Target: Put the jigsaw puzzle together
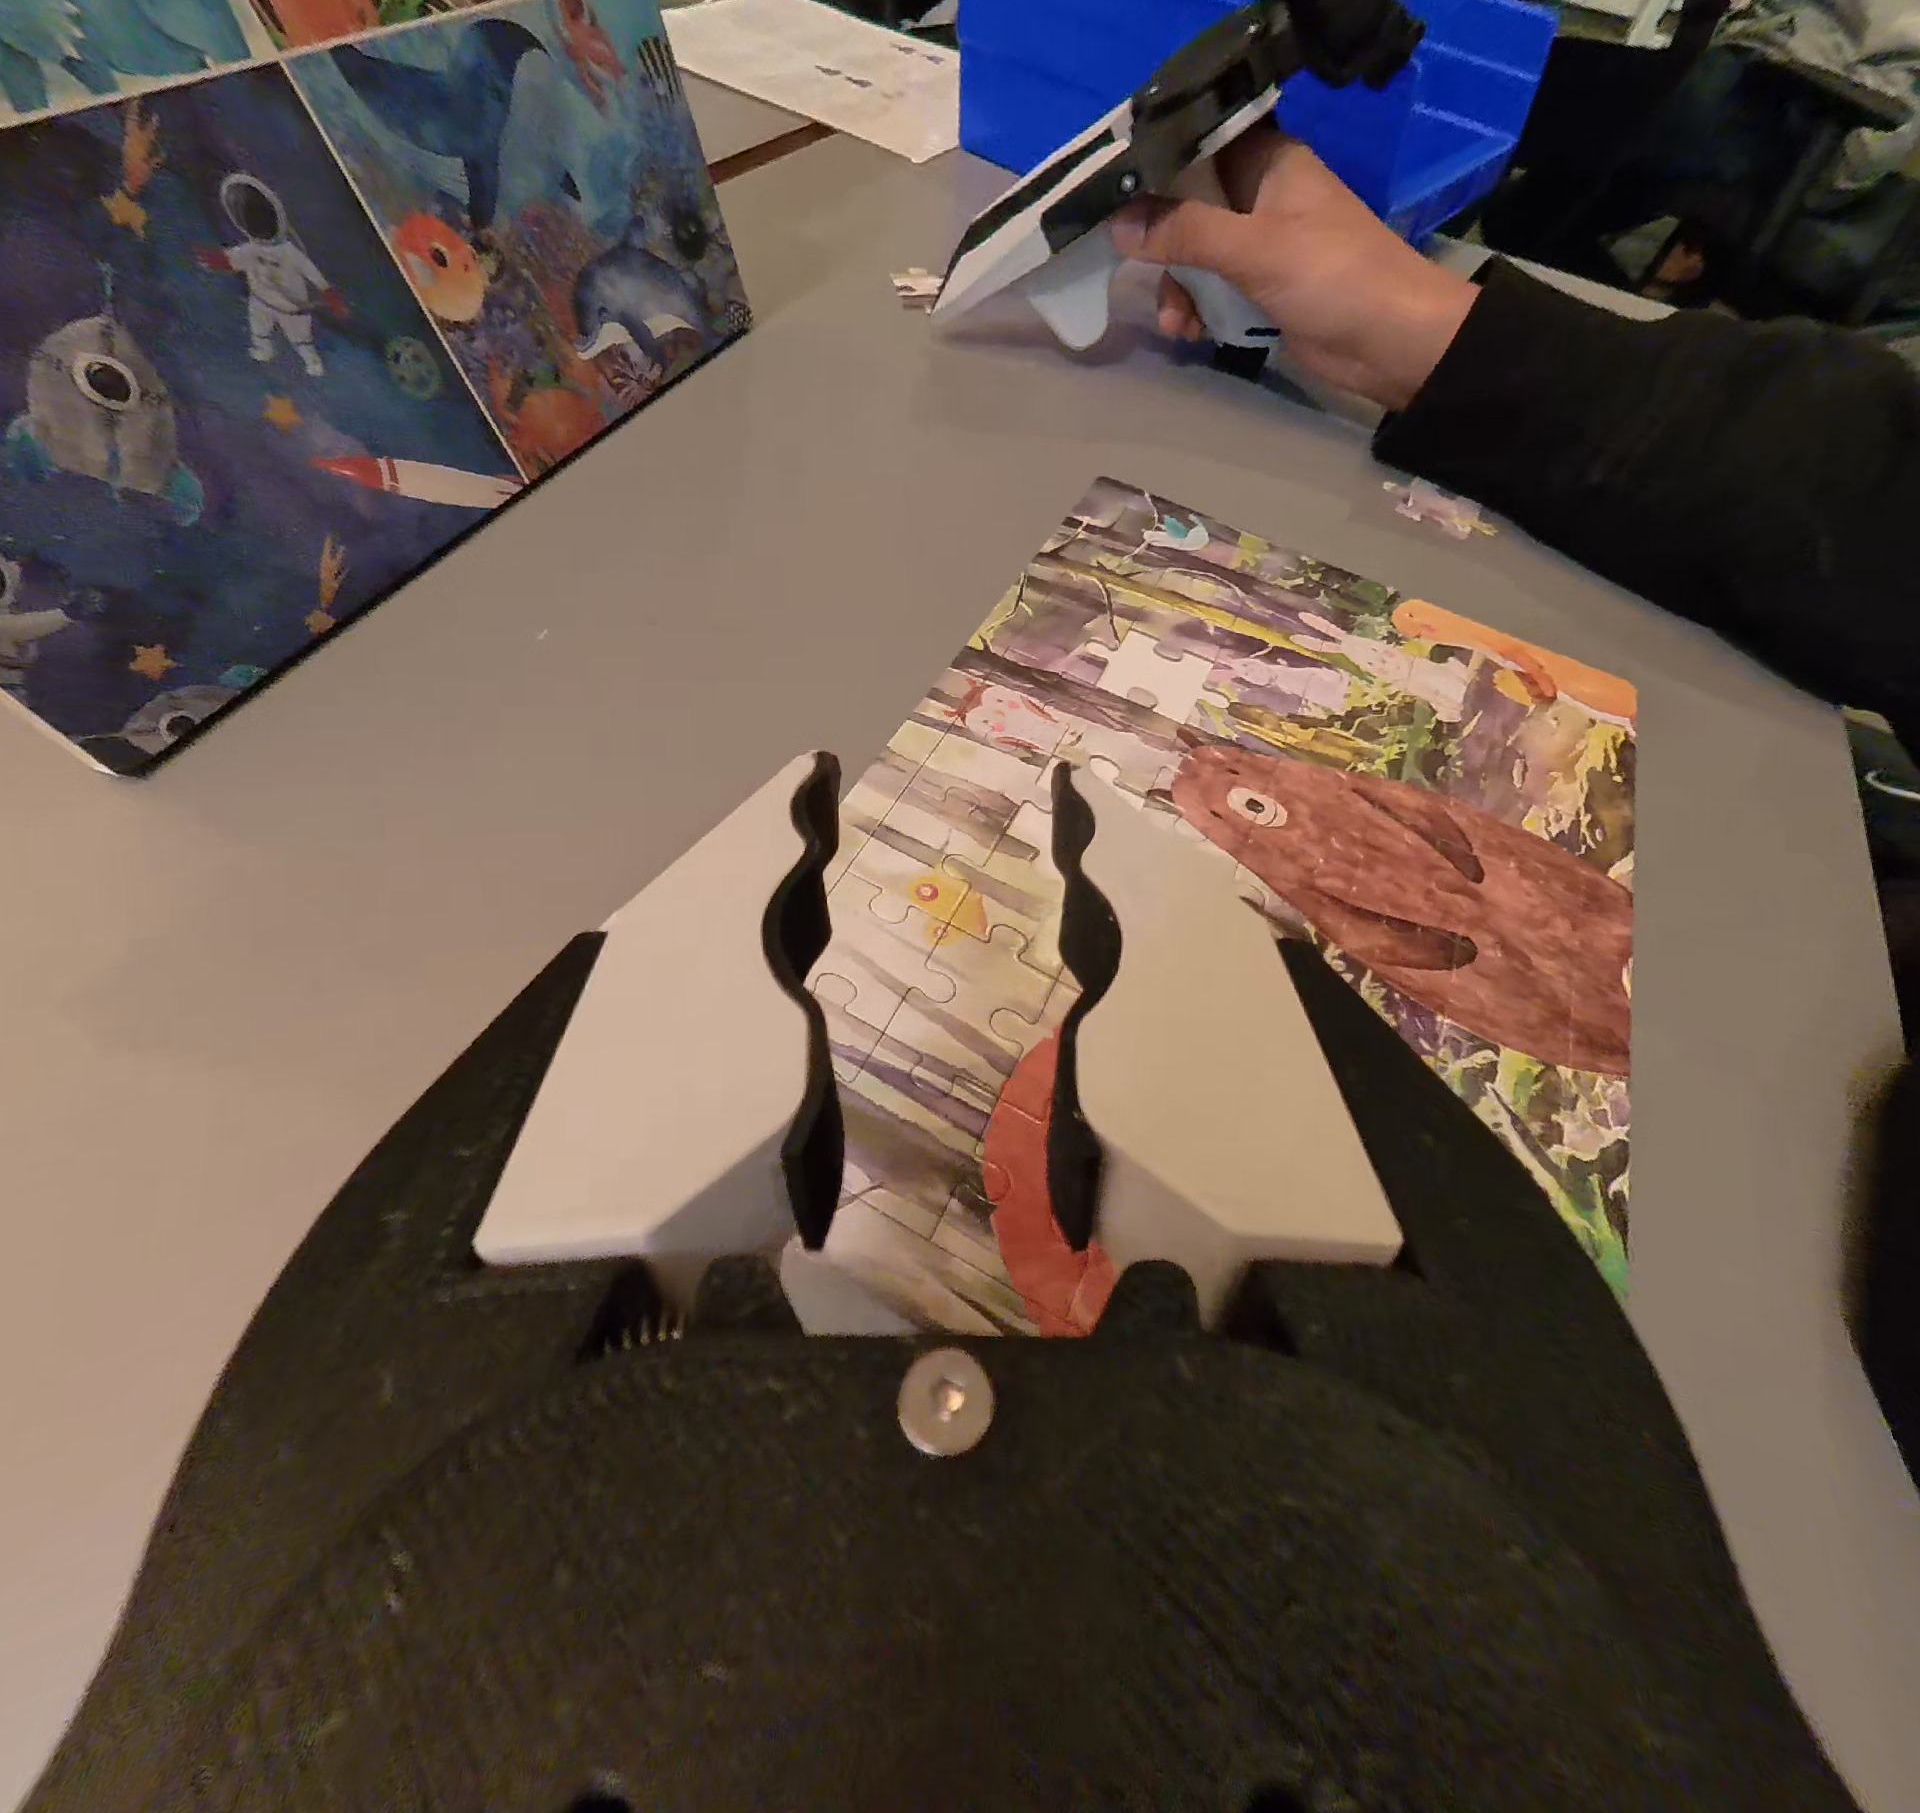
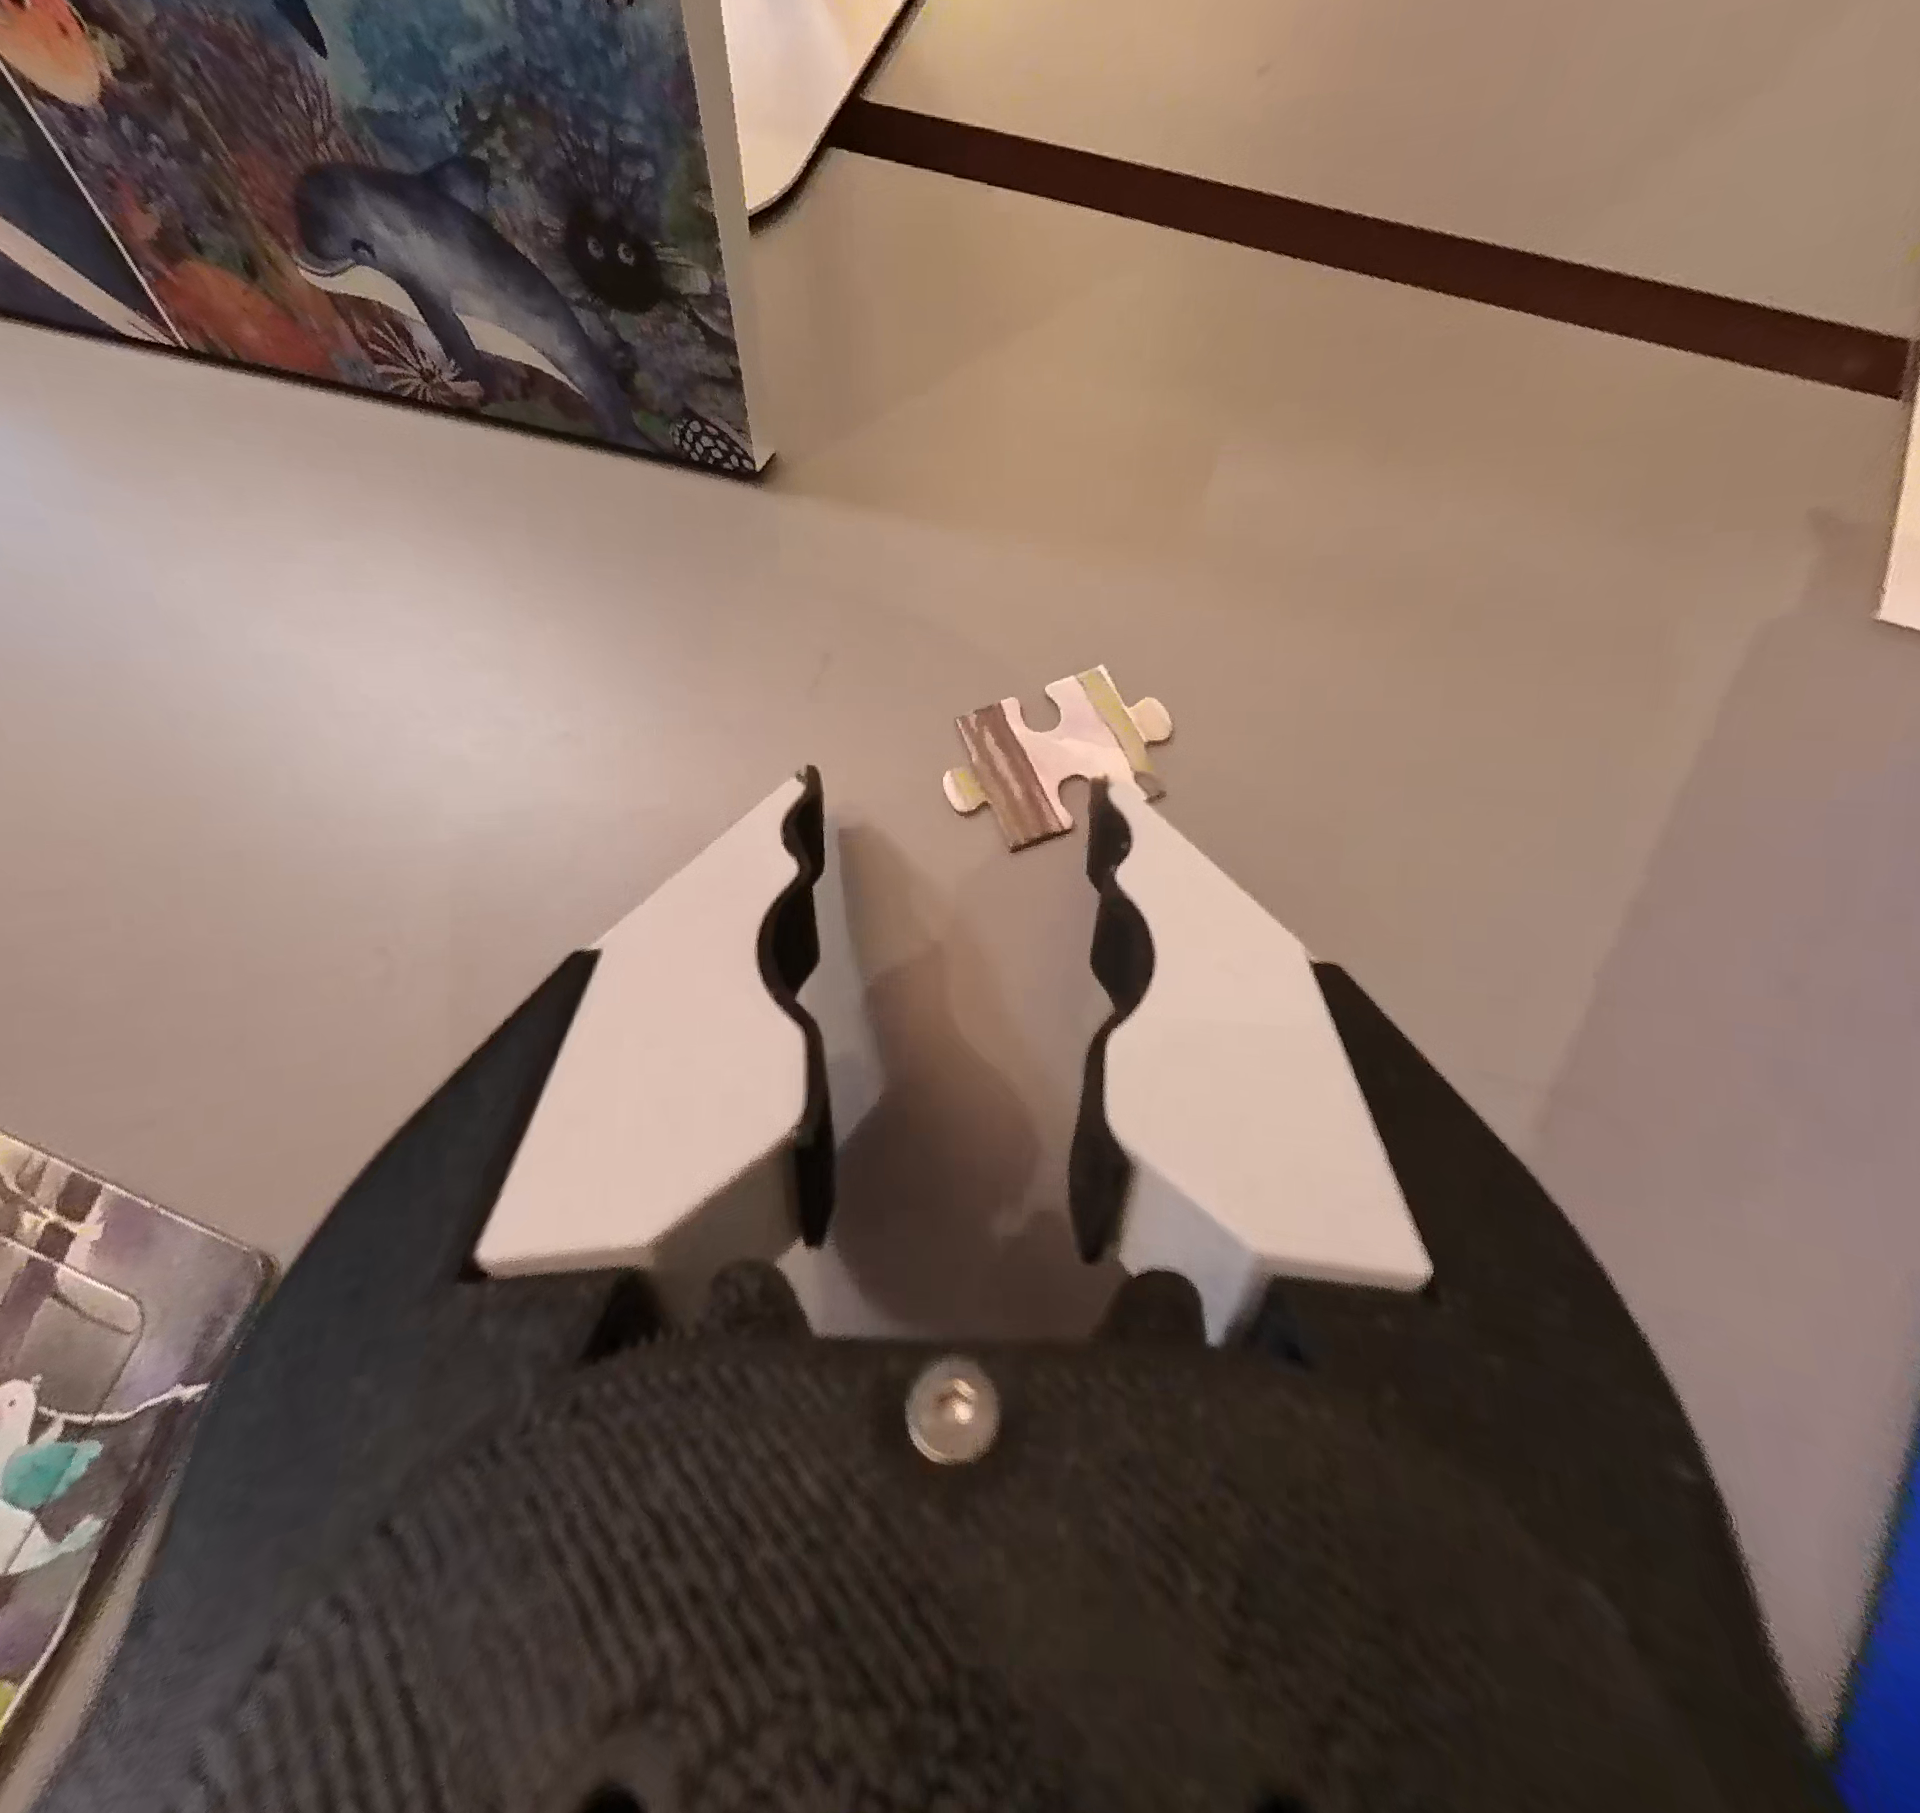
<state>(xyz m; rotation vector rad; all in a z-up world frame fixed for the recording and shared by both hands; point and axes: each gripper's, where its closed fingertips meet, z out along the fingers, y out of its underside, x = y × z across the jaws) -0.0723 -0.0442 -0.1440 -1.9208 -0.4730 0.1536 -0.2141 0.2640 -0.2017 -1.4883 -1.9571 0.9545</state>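
1. Across the centre right of the left wrist view, the jigsaw puzzle point(image 1: 1351, 828) is seen lying flat on a smooth grey table point(image 1: 623, 672). It is a rectangular, matte picture of a brown animal, an orange shape and pale striped trunks, with the interlocking seams visible.
2. One pale gap point(image 1: 1148, 667) with knobbed edges is left in the upper part of the puzzle.
3. At the bottom of that view, the left gripper point(image 1: 940, 776) is shown over the puzzle's near left corner. Its white wedge-shaped fingers, lined with wavy black pads, are spread apart with nothing between them.
4. At upper centre of the same view, the right gripper point(image 1: 951, 293) is held by a hand point(image 1: 1299, 277) in a black sleeve, its tip down near the table.
5. In the right wrist view, the right gripper point(image 2: 951, 792) is spread and empty. A loose puzzle piece point(image 2: 1055, 750), flat card with tabs and streaked in grey, lilac and green, lies on the table just beyond its fingertips. Whether the right fingertip touches it cannot be told.
6. At upper left, a glossy puzzle box point(image 1: 312, 309) printed with sea and space scenes is stood up. A blue plastic bin point(image 1: 1091, 18) is seen at the top.
7. At the right edge, beside the sleeve, another loose piece point(image 1: 1439, 506) is seen.
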